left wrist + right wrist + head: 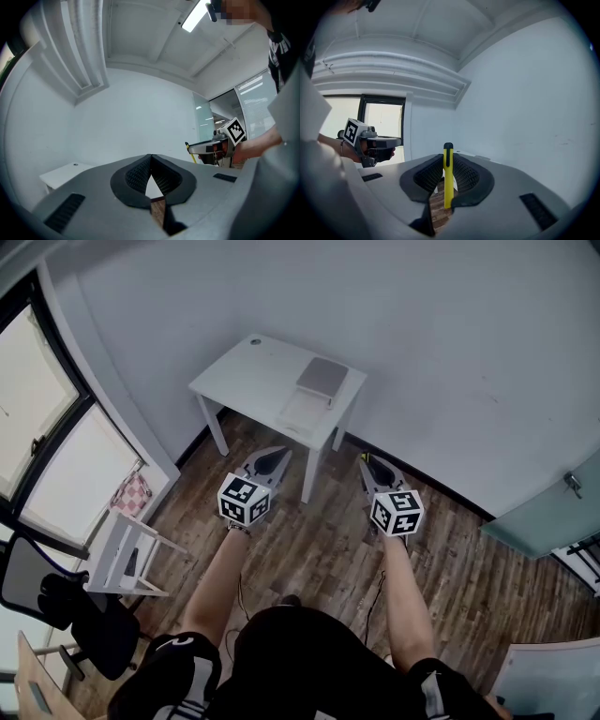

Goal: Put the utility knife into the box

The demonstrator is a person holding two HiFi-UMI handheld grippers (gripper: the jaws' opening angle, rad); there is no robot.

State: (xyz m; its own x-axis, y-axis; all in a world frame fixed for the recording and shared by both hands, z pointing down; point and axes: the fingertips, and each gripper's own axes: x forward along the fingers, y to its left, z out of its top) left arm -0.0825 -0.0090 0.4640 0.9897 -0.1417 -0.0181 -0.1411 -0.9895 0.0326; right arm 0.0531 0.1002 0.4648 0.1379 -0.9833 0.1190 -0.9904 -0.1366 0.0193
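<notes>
We pinch the yellow utility knife (448, 182), likely light, stiff and slick, mid-body in our right gripper (447, 165), left gripper (151, 160) closed empty, box (322, 378) well apart on the table (246, 371).

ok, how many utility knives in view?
1: the yellow utility knife, clamped in the right gripper. The left gripper is shut, empty; box interior not visible.

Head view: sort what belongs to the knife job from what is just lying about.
Job: utility knife, right gripper holding it, box, table under the box.
Lying about: office chair, white rack, checked cloth.
</notes>
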